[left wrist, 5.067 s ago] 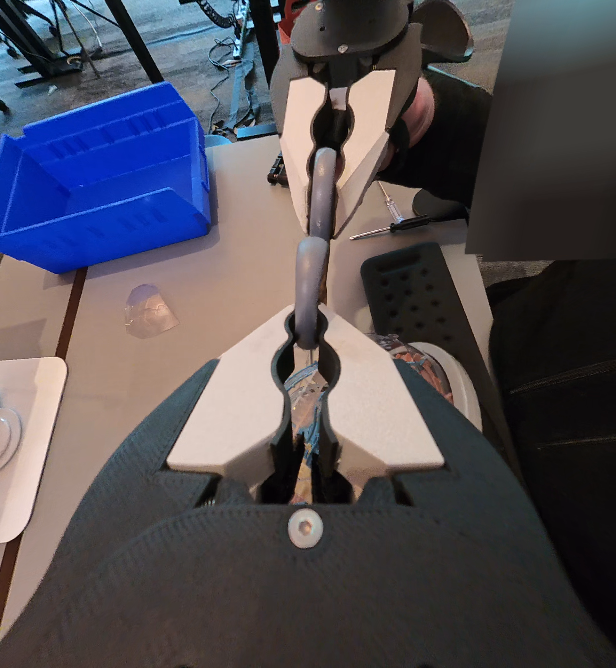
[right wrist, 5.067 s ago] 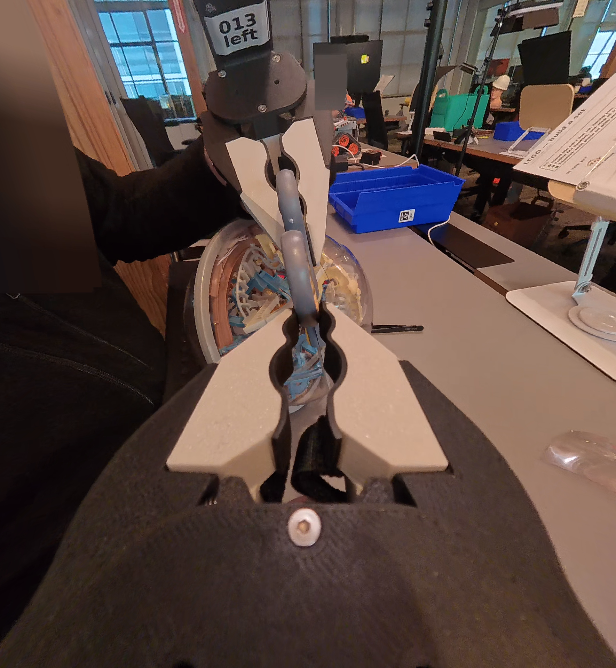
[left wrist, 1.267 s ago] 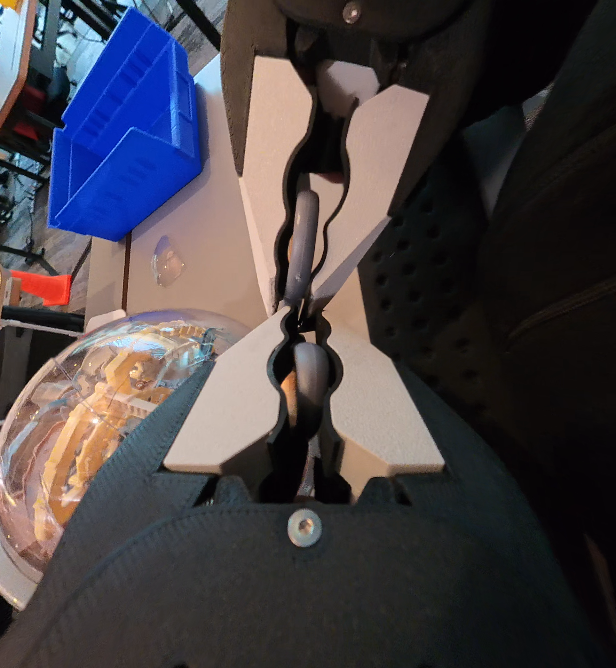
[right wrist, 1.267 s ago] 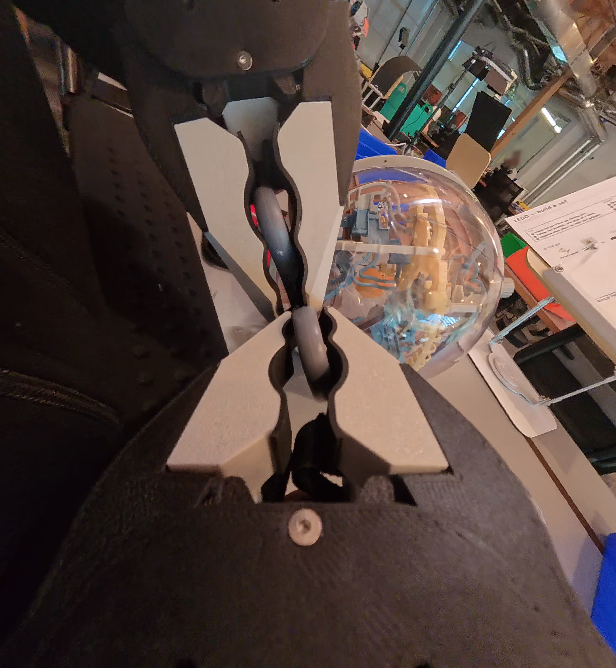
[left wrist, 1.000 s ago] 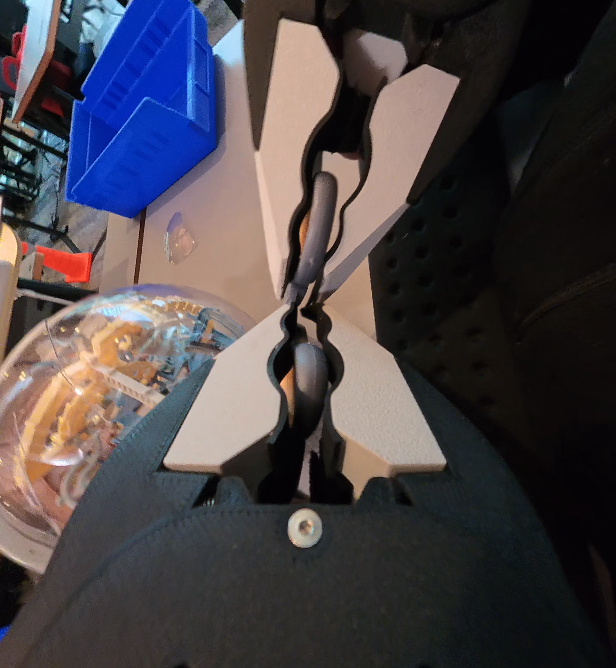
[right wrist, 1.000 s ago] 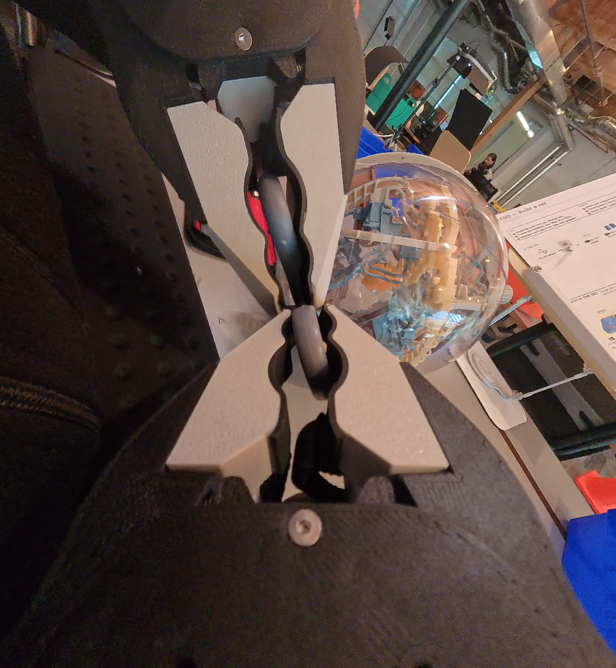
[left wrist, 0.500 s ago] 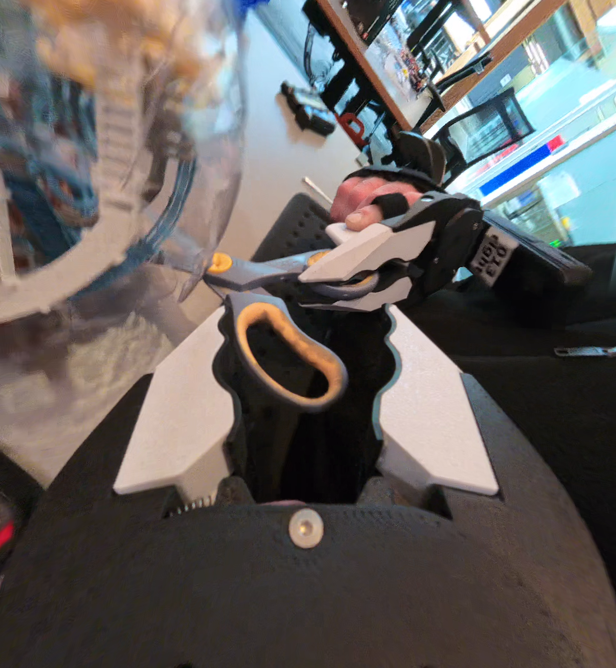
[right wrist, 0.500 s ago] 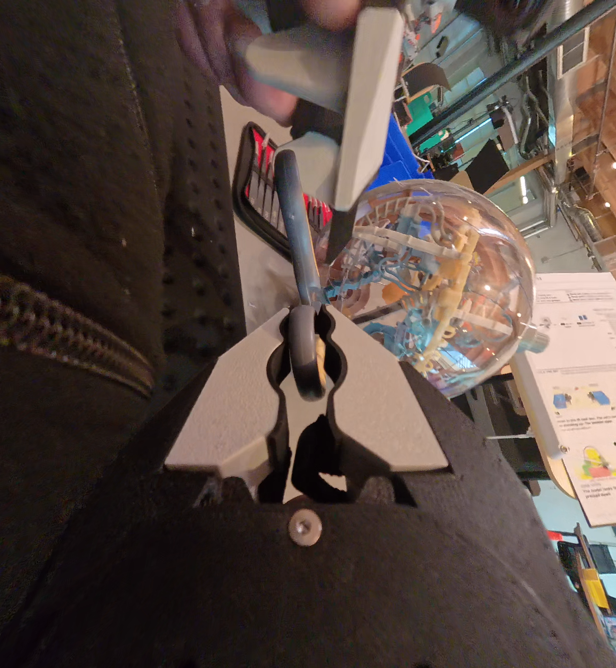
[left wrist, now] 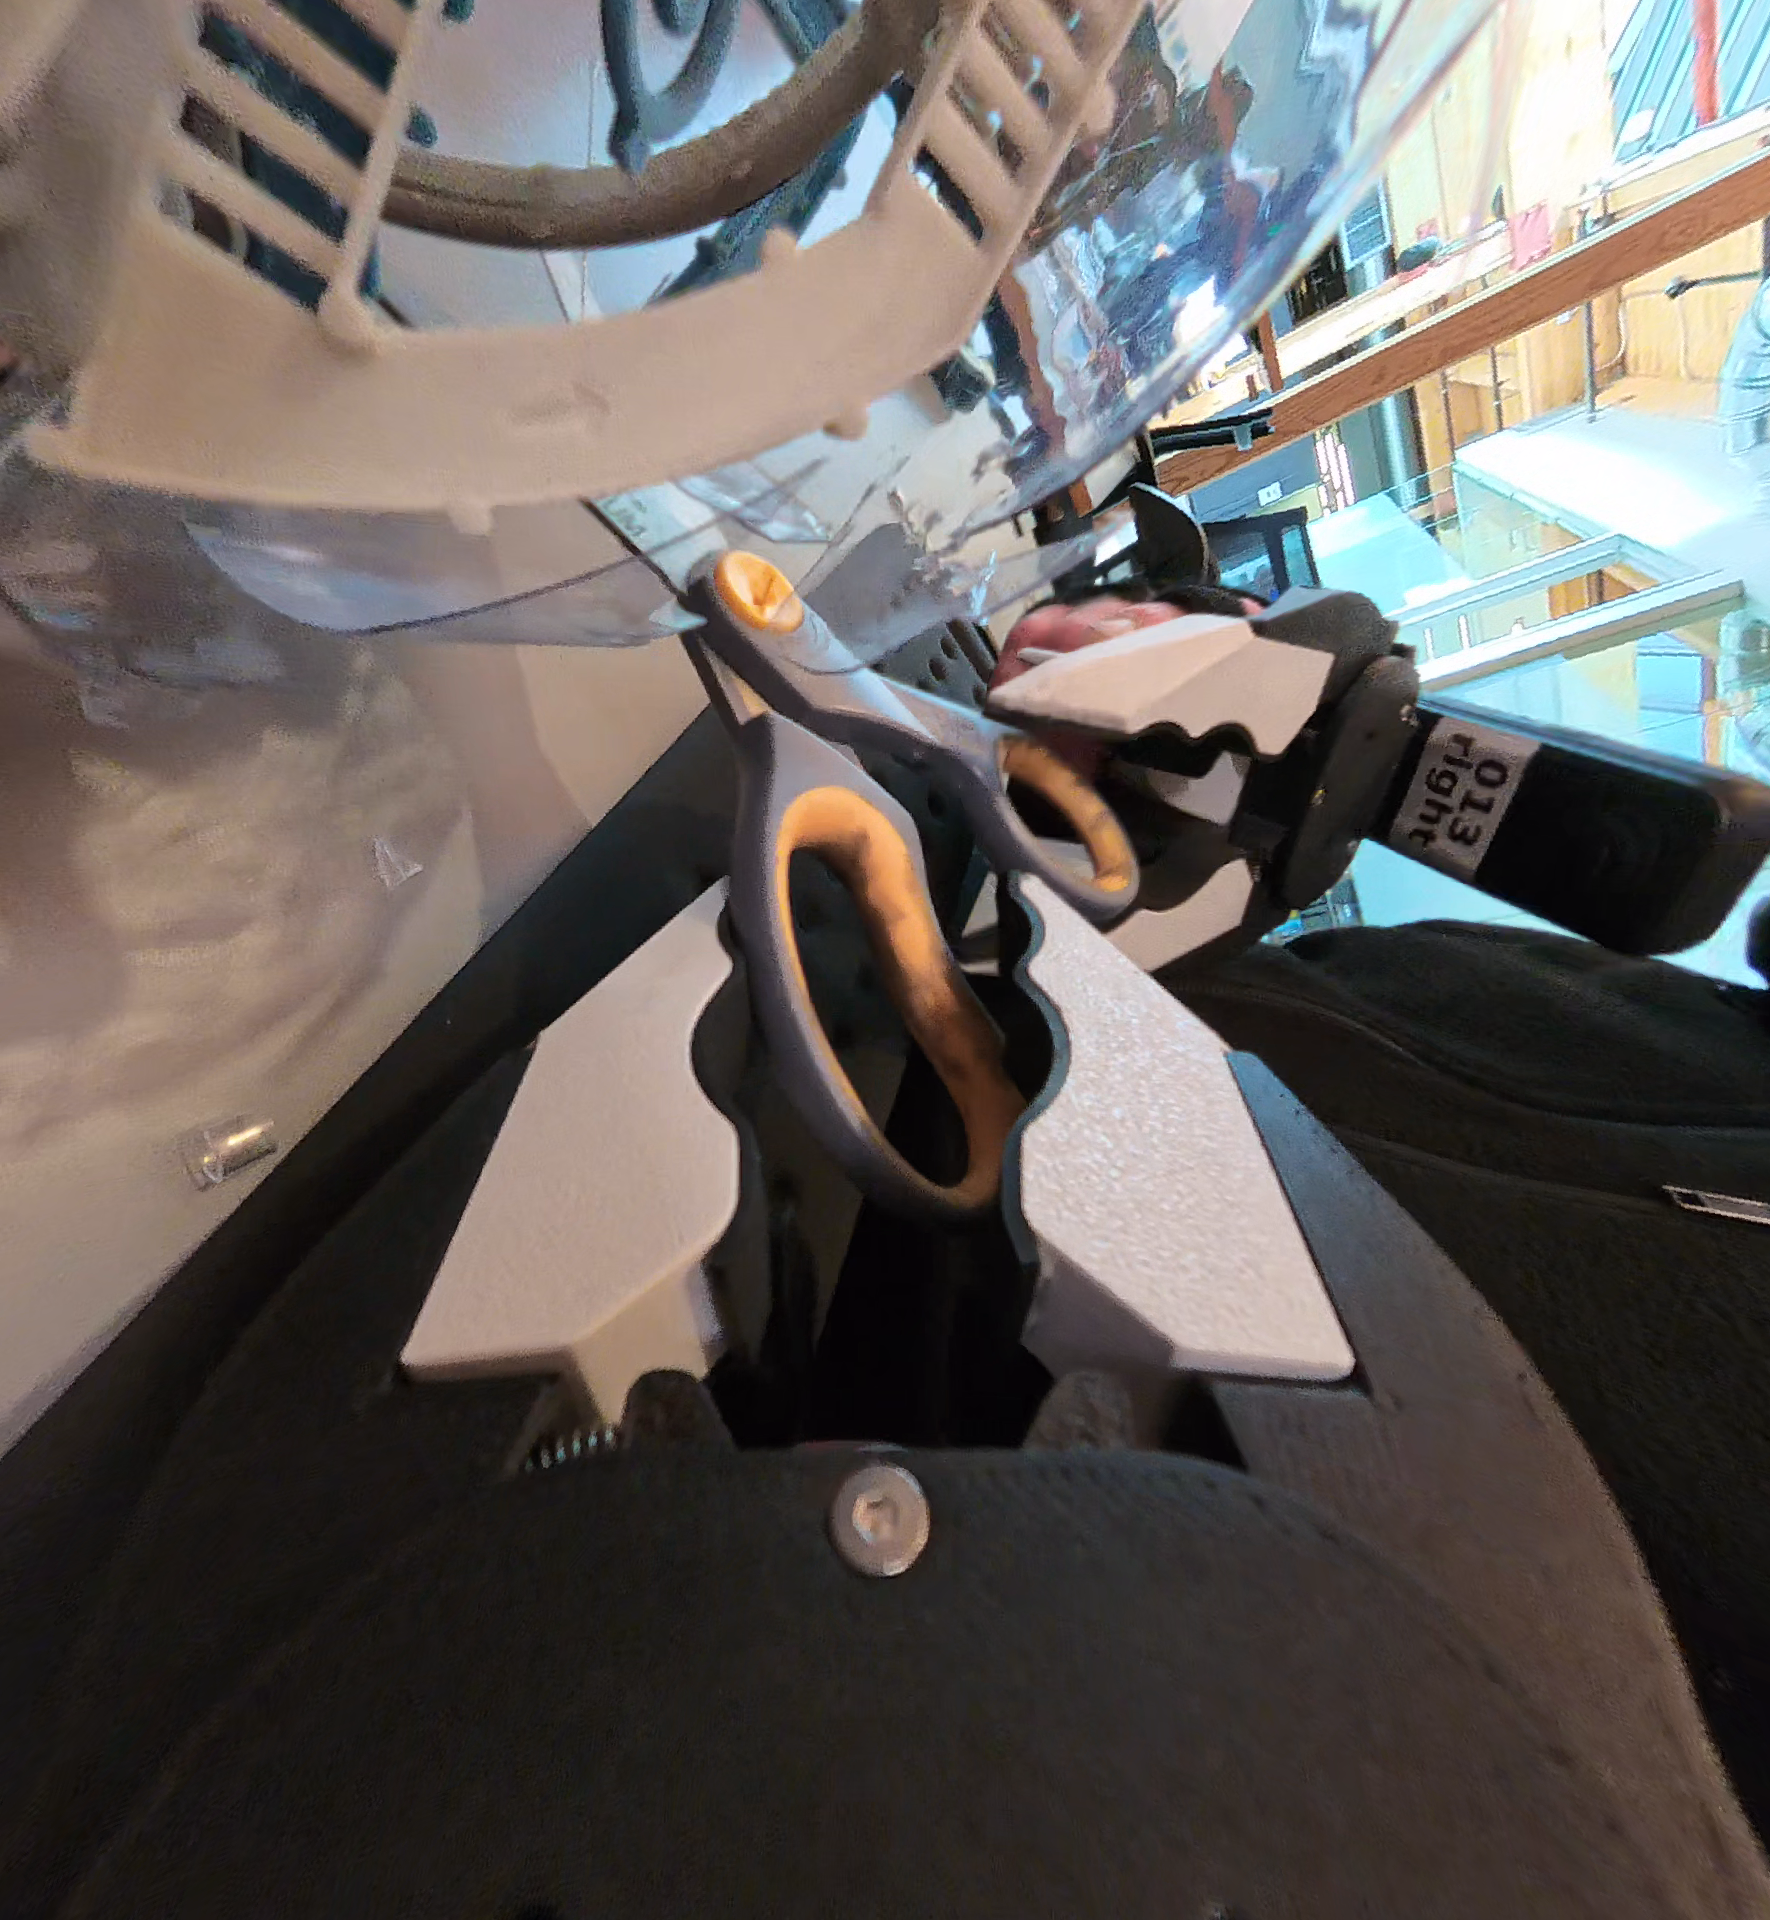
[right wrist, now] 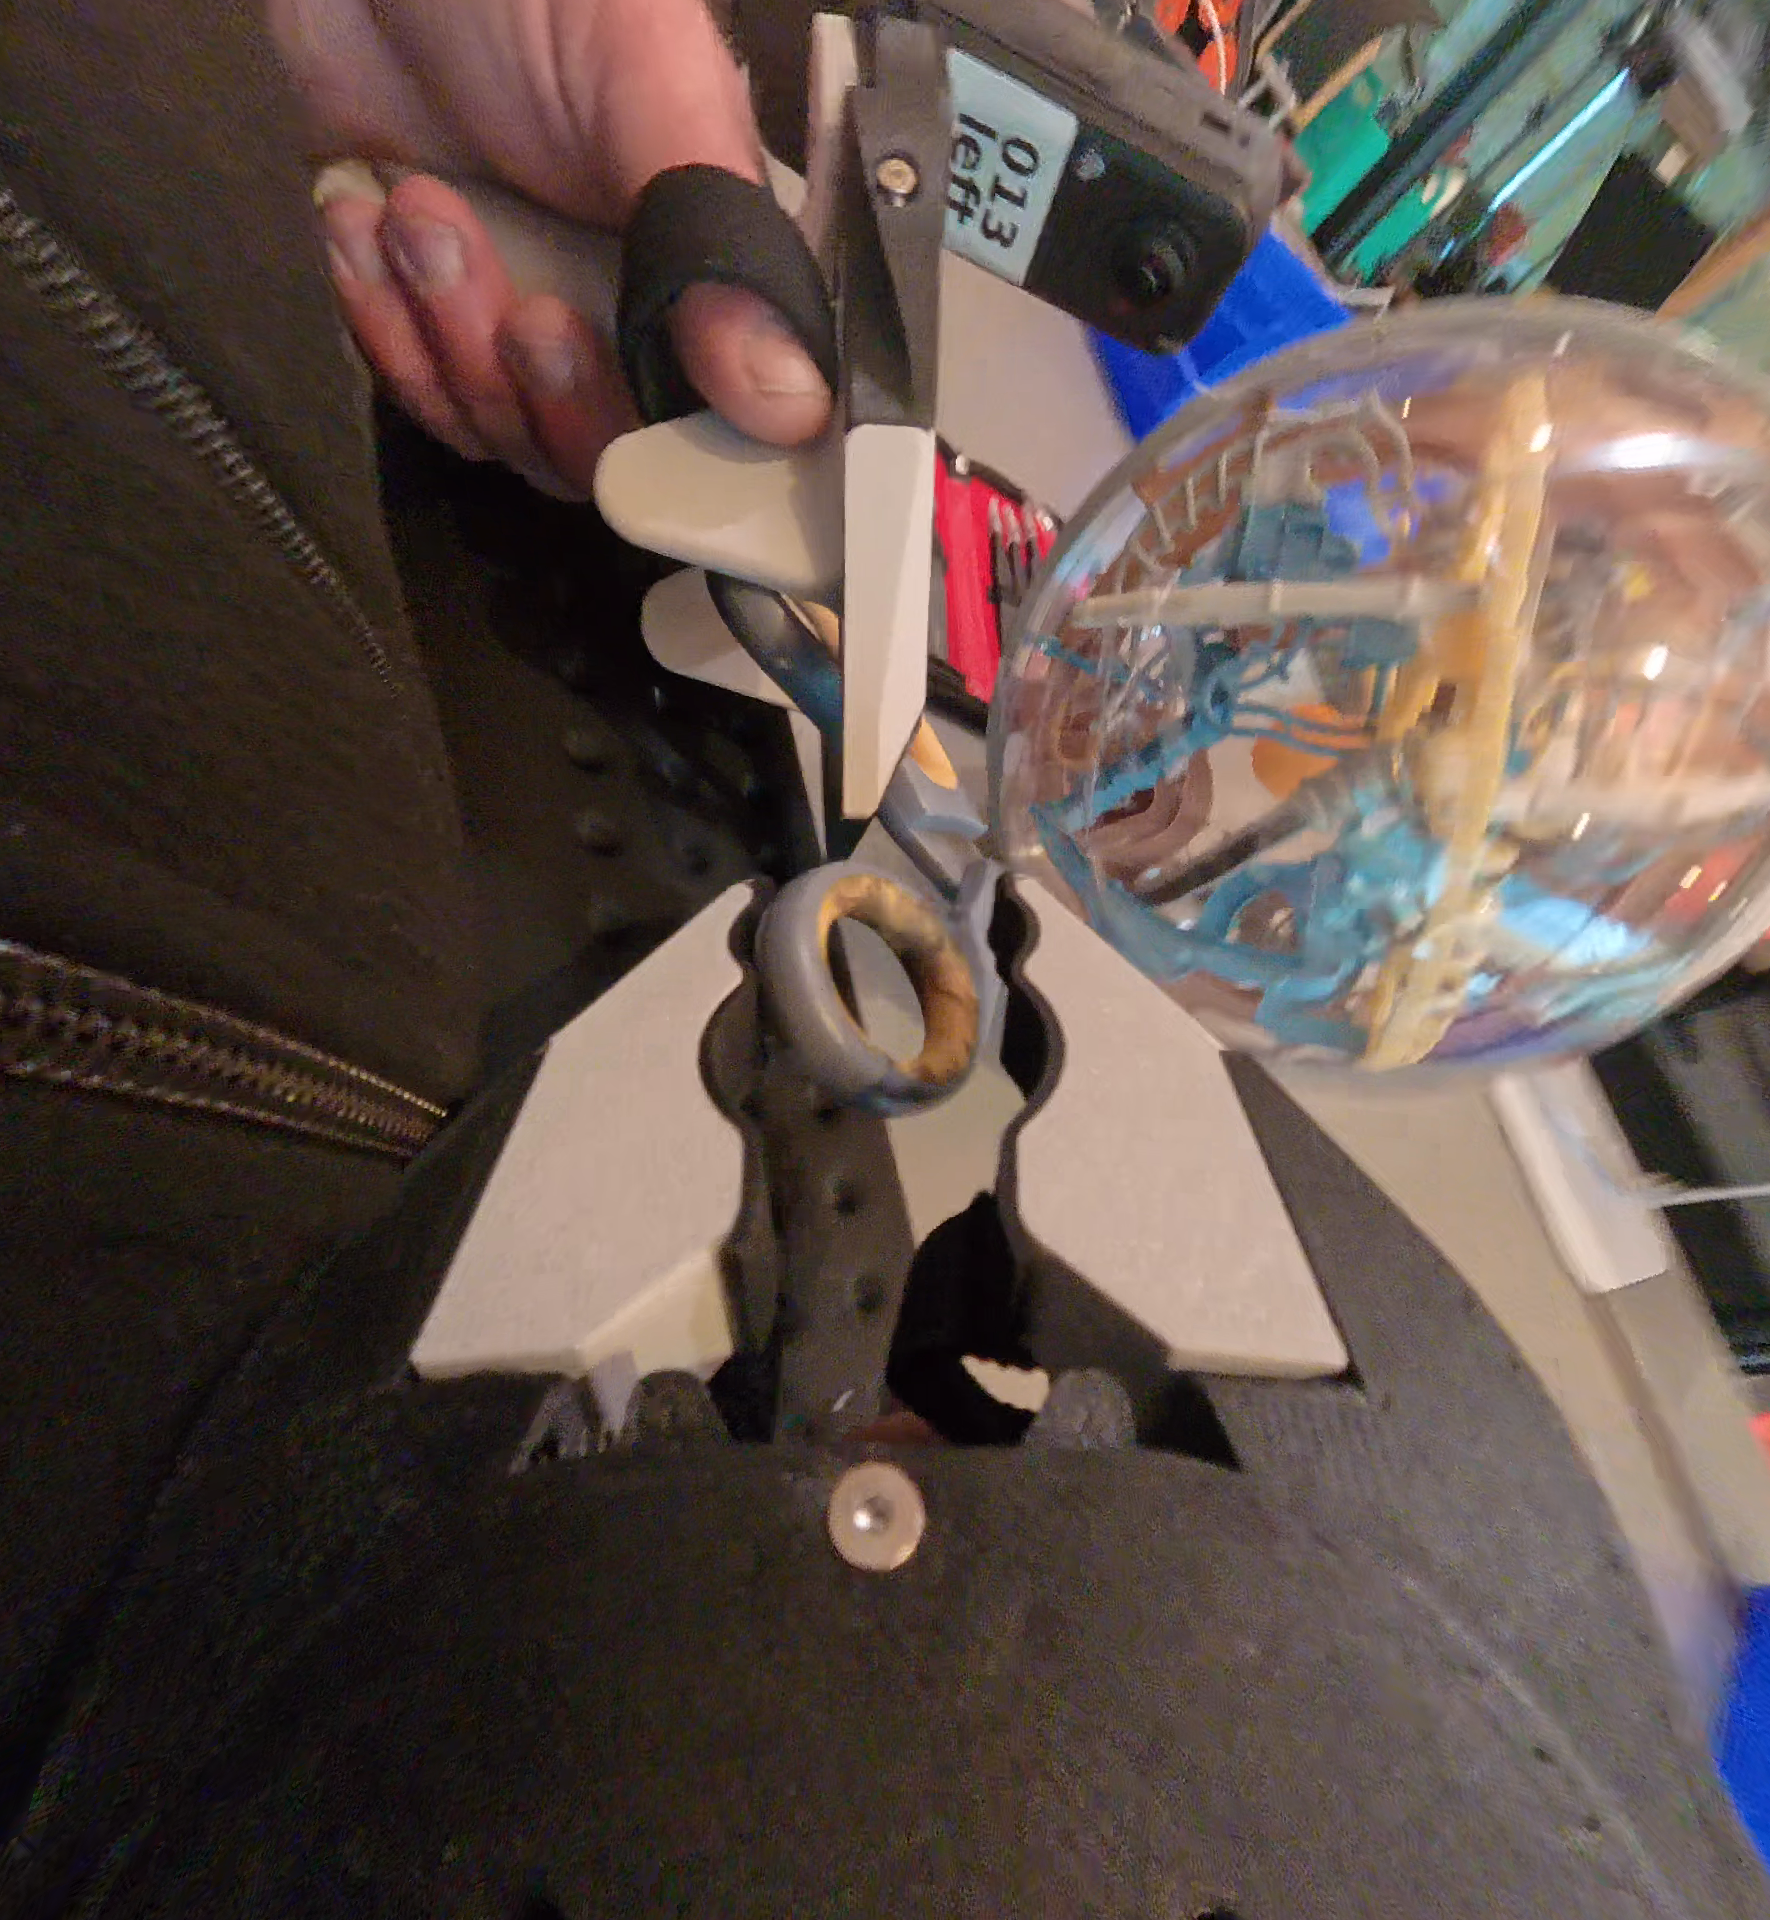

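Grey scissors with orange-lined loops (left wrist: pixel 891 1039) are held between both grippers. My left gripper (left wrist: pixel 876 935) is shut on the larger loop. My right gripper (left wrist: pixel 1161 727) shows beyond it, clamped on the other loop (left wrist: pixel 1068 821). The scissors' pivot (left wrist: pixel 751 603) lies against the clear plastic shell of a maze ball (left wrist: pixel 548 364), which fills the upper left. In the right wrist view my right gripper (right wrist: pixel 881 914) is shut on the smaller loop (right wrist: pixel 870 997). The left gripper (right wrist: pixel 787 644), held by a hand (right wrist: pixel 548 260), is above it. The ball (right wrist: pixel 1432 675) is at the right.
A dark zipped jacket (right wrist: pixel 185 831) fills the left. A black perforated mat (right wrist: pixel 652 790) and a red and black case (right wrist: pixel 974 582) lie behind the grippers. A blue bin (right wrist: pixel 1265 301), a white stand base (right wrist: pixel 1577 1195) and a small metal pin (left wrist: pixel 226 1148) are on the grey table. My left and right fingertips are right by each other.
The two grippers have swung from facing each other to an angle, and the scissor loops now show broadside. The ball has come much closer to the left camera. Both grips have held.
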Demonstrator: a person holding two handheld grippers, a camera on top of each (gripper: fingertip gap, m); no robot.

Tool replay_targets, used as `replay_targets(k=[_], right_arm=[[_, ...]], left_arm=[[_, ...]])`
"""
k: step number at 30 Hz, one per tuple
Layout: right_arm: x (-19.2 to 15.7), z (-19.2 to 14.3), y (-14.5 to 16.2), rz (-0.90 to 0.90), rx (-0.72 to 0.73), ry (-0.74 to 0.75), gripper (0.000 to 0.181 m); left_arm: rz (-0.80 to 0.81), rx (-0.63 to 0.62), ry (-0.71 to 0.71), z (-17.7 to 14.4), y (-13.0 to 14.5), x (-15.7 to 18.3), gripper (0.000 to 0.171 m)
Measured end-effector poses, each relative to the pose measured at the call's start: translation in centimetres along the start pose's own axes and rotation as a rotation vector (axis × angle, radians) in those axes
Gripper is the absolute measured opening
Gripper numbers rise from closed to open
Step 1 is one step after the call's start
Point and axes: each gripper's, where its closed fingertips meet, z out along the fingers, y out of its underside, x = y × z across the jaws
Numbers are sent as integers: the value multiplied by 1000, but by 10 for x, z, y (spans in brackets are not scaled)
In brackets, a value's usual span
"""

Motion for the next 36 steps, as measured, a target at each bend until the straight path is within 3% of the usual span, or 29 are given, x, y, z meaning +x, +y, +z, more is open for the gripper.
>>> replay_targets(k=[4,5,6,8,14,17,22,32,36], right_arm=[[6,-8,10,328,-26,-20,63],[4,-5,17,406,-57,-42,70],[3,-2,23,455,-92,-48,78],[9,-1,28,533,-115,-22,72],[8,8,35,720,-146,-148,52],[15,4,37,791,-112,-139,60],[7,9,53,900,-216,-232,76],[54,4,31,1028,93,-237,14],[63,1,32,995,128,-230,12]], left_arm=[[-10,23,9,0,-7,-1,36],[-9,41,-1,0,-12,-3,31],[-13,54,-5,0,-15,-5,14],[2,72,13,1,-22,-4,12],[13,61,-22,7,-26,-11,11],[13,75,22,7,-29,-5,10],[66,126,74,14,-42,5,11],[143,171,175,29,-61,19,10],[138,190,201,31,-67,21,10]])
